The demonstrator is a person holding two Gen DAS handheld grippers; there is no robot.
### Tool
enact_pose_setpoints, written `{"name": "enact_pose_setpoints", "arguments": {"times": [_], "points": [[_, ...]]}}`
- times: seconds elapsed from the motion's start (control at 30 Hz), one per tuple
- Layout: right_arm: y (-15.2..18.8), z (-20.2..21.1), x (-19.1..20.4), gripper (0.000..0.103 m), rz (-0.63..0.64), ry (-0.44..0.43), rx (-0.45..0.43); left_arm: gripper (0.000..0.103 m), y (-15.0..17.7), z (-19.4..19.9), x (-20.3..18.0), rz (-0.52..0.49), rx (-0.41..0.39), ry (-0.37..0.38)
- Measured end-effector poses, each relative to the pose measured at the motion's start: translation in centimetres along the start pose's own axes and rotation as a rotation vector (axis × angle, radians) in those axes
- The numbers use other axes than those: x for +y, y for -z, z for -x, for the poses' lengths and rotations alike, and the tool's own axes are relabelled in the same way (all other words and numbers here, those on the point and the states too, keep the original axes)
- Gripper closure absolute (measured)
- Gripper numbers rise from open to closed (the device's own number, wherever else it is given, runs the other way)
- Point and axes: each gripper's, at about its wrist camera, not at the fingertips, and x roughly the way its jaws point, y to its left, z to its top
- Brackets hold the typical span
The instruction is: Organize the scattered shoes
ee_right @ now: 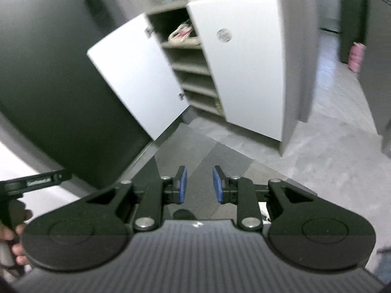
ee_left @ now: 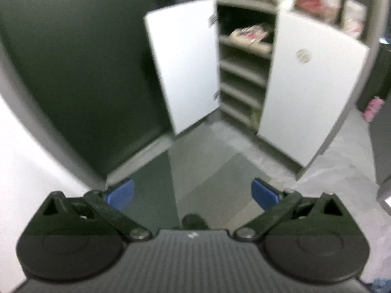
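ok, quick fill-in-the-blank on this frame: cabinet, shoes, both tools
Both white doors of the shoe cabinet stand ____.
The light-coloured shoes sit on the ____ shelf inside it.
The left tool holds ____ between its blue pads.
The right tool has its pads closer together than the ____ tool's.

Missing words: open; top; nothing; left

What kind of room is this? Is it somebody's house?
Probably the entryway of a home. A tall white cupboard with both doors open shows a stack of shelves, and a pale pair of shoes with pink trim sits on an upper shelf. A grey ribbed floor mat lies in front of it.
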Motion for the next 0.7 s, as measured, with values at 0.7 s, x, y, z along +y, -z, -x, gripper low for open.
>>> {"name": "enact_pose_setpoints", "arguments": {"times": [0.7], "points": [[-6.4, -5.7, -9.4, 0.065, 0.087, -0.205, -0.037, 0.0, -5.7, 0.1, -7.2, 0.097, 0.034, 0.001]]}}
